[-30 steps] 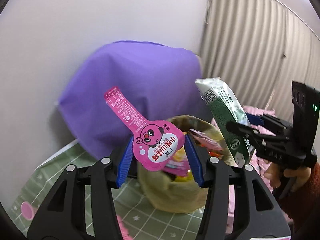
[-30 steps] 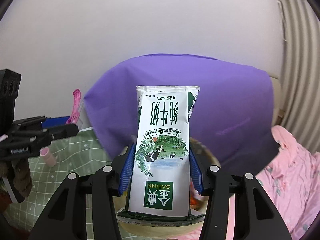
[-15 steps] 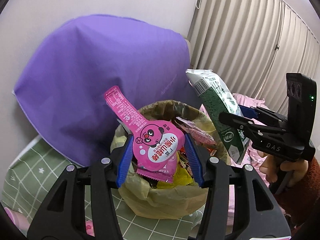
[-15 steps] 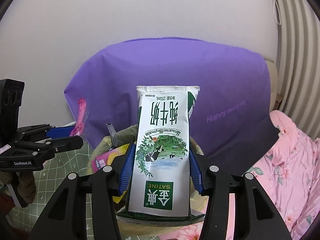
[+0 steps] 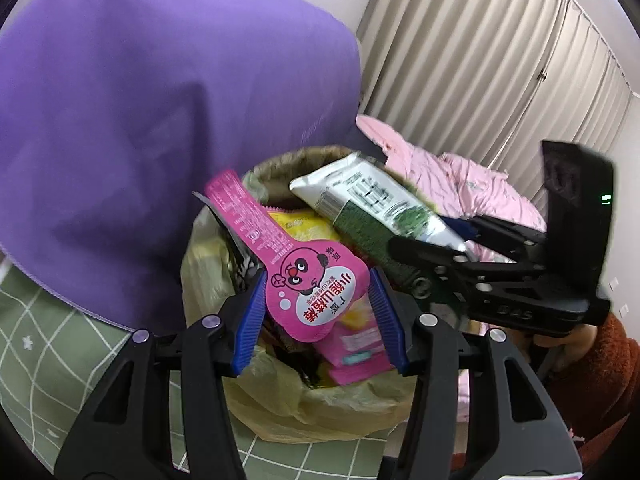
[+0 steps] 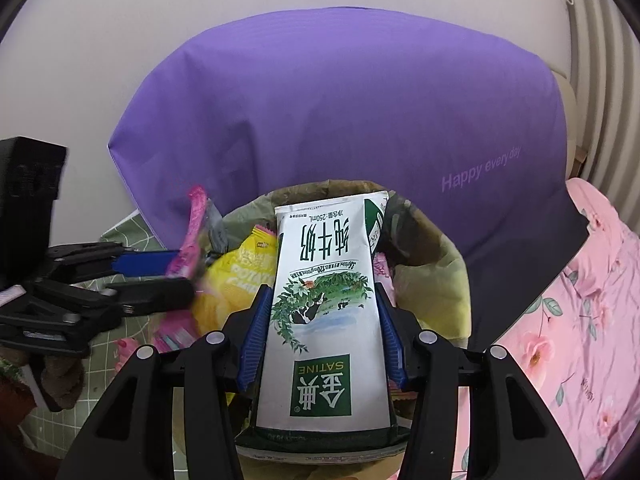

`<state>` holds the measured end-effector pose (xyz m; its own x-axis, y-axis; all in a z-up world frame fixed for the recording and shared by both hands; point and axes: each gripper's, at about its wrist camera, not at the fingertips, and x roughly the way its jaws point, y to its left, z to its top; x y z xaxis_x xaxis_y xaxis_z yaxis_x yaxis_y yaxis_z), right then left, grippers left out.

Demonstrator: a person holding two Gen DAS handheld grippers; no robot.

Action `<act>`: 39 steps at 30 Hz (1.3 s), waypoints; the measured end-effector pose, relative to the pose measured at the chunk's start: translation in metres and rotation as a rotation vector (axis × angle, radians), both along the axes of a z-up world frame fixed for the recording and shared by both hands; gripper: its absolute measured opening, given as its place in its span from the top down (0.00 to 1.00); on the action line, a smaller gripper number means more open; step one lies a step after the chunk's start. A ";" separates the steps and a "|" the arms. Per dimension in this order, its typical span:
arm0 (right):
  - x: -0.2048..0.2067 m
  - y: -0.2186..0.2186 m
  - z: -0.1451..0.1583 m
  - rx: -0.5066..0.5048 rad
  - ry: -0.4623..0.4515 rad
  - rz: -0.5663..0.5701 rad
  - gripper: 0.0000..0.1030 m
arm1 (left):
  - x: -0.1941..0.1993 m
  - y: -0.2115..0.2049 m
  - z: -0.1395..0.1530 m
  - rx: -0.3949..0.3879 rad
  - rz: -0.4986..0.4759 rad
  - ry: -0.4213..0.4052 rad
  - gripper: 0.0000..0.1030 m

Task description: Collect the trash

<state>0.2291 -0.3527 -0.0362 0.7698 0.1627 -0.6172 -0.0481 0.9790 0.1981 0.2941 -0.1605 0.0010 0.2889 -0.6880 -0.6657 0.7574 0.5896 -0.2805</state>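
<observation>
My left gripper [image 5: 318,292] is shut on a pink snack wrapper [image 5: 304,280] with a cartoon face, held over the mouth of a bin lined with a yellowish bag [image 5: 320,404]. My right gripper [image 6: 322,320] is shut on a white and green milk carton [image 6: 328,300], also over the bin's bag [image 6: 444,276]. The carton [image 5: 372,208] and the right gripper [image 5: 472,264] show in the left wrist view at the right. The left gripper [image 6: 160,268] with the wrapper [image 6: 192,232] shows at the left of the right wrist view. The bin holds yellow and pink packets [image 5: 352,340].
A purple cloth [image 6: 340,120] covers something right behind the bin. A green checked mat [image 5: 52,344] lies under and left of the bin. Pink flowered fabric [image 6: 568,332] lies to the right. Pleated curtains [image 5: 480,64] hang behind.
Both grippers have moved forward and down towards the bin, which now fills the lower middle of both views. Each still holds its item.
</observation>
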 end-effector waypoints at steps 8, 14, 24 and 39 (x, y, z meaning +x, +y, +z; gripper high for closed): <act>0.005 -0.010 0.003 0.025 -0.003 0.045 0.54 | 0.011 -0.007 -0.016 -0.007 -0.001 0.049 0.53; 0.009 -0.022 0.005 0.081 -0.002 0.106 0.54 | 0.002 0.001 -0.024 -0.022 0.033 0.058 0.52; -0.014 -0.018 0.006 0.090 -0.040 0.052 0.45 | -0.035 0.037 -0.011 -0.049 0.125 -0.015 0.42; -0.113 0.082 0.027 0.014 -0.108 0.125 0.44 | -0.183 0.191 0.008 0.073 0.660 -0.188 0.28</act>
<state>0.1158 -0.2709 -0.0088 0.8049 0.2699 -0.5284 -0.1915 0.9611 0.1991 0.1106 0.0301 0.0093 0.7467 -0.2838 -0.6016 0.2654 0.9564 -0.1217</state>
